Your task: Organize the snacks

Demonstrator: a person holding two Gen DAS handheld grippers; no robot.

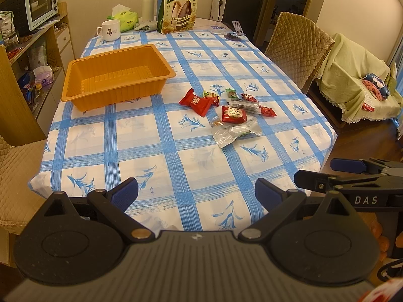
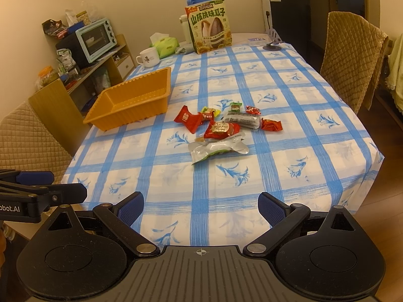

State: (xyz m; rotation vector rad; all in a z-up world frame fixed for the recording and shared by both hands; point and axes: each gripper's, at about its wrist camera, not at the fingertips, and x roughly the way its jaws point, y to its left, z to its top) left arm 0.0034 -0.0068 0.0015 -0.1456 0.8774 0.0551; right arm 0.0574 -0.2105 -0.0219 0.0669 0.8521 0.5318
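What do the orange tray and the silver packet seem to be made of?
Orange tray: probably thin moulded plastic, semi-matte, judging by its ribbed walls and crenellated rim. Silver packet: apparently metallised foil or plastic film; it looks shiny and crinkled, with flat sealed edges.

Checked table (image 1: 156,136) carries orange tray (image 1: 115,75), snack pile (image 1: 226,110), mug (image 1: 109,30), seed bag (image 1: 180,8)

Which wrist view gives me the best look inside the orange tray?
The left wrist view. There the tray lies broadside, with its whole ribbed floor and all four walls visible, nothing in it. In the right wrist view the tray sits off to the left, seen at an angle, so the near wall hides part of the floor.
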